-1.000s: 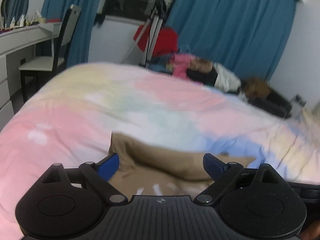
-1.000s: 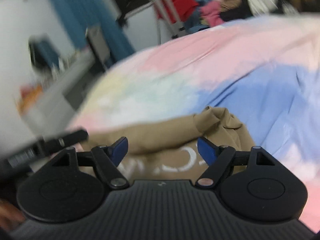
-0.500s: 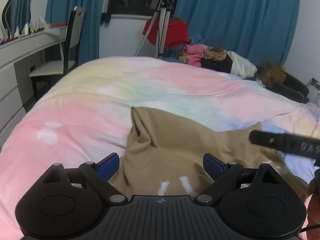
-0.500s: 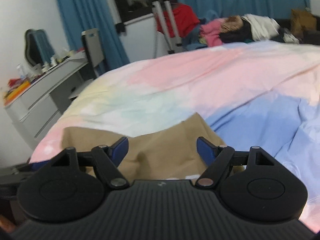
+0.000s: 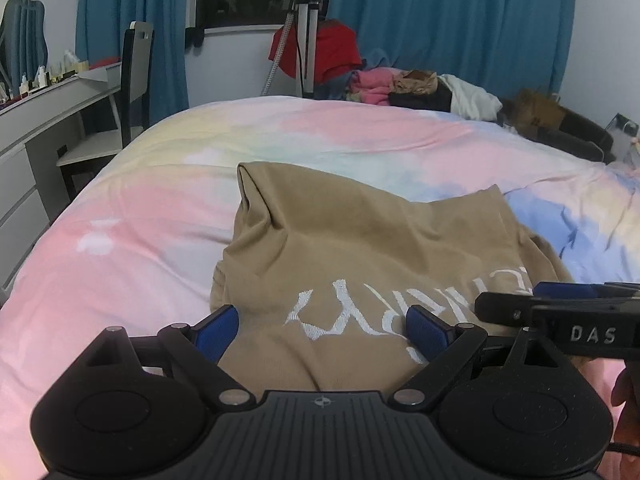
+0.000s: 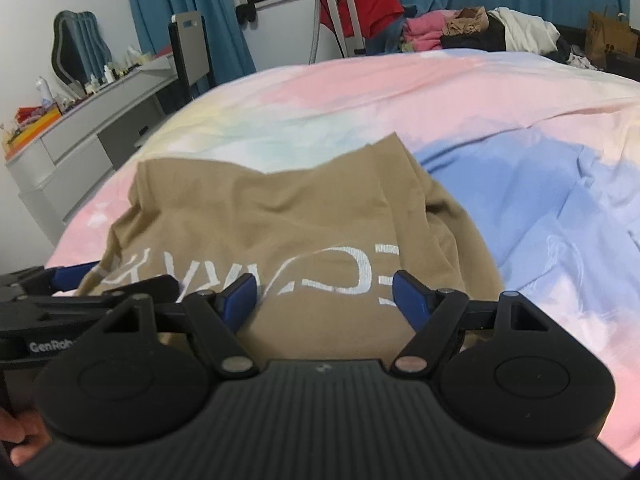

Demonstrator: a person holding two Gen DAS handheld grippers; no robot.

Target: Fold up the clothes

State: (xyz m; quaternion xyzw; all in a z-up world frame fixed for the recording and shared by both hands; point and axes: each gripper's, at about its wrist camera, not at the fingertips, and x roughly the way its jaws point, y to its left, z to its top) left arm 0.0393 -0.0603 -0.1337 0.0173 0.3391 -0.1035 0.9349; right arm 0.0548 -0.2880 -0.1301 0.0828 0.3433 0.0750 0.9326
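A tan T-shirt (image 5: 340, 240) with white lettering lies crumpled on the pastel duvet (image 5: 140, 232), its far edge folded over and a sleeve bunched at the right. My left gripper (image 5: 320, 334) hovers open over the shirt's near left part, the cloth lying under the gap between the blue pads (image 5: 216, 330). My right gripper (image 6: 326, 298) is open over the near right part of the T-shirt (image 6: 280, 220). Neither pinches the cloth. Each gripper shows in the other's view: the right gripper (image 5: 560, 312) and the left gripper (image 6: 60, 280).
A grey desk with drawers (image 5: 36, 128) and a chair (image 5: 132, 80) stand left of the bed. A tripod (image 5: 304, 40) and a pile of clothes (image 5: 420, 88) are beyond the far edge. A paper bag (image 6: 608, 36) sits at the back right. A hand (image 6: 20, 436) holds the left gripper's grip.
The blur has cleared. Both grippers have dipped toward the shirt, and more of it, with its lettering, now shows. Both stay open.
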